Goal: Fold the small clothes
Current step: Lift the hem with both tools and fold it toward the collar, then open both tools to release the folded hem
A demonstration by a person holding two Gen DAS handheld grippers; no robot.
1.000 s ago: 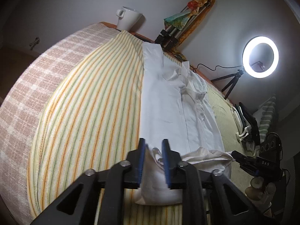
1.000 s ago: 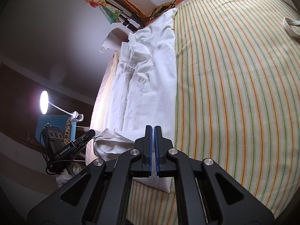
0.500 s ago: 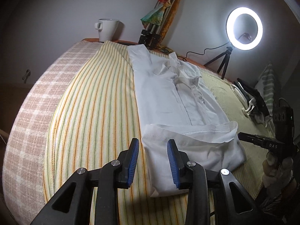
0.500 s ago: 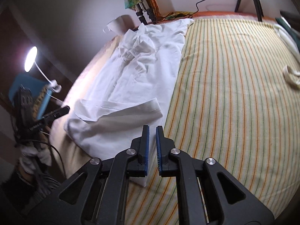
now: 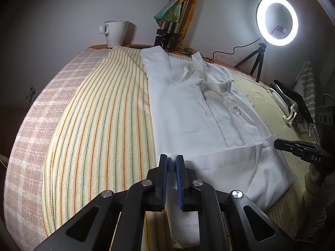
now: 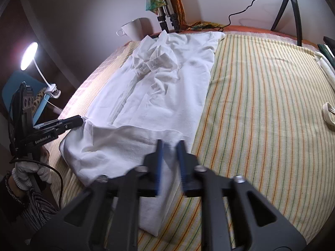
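Both grippers, left (image 5: pixel 172 163) and right (image 6: pixel 169 148), pinch the shirt's (image 5: pixel 188 108) folded hem; the left's jaws have just closed. Striped cloth (image 6: pixel 261 104) lies open beside it.

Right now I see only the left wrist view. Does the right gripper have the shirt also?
Observer: It seems so. The right gripper's jaws have just been closing, and the shirt's folded corner is between them, but the picture is blurred.
Operator: Is the ring light the only light?
Observer: No. A lit lamp stands off the table's far left side.
Operator: Is the left hand bare?
Observer: No. The left hand wears a white glove.
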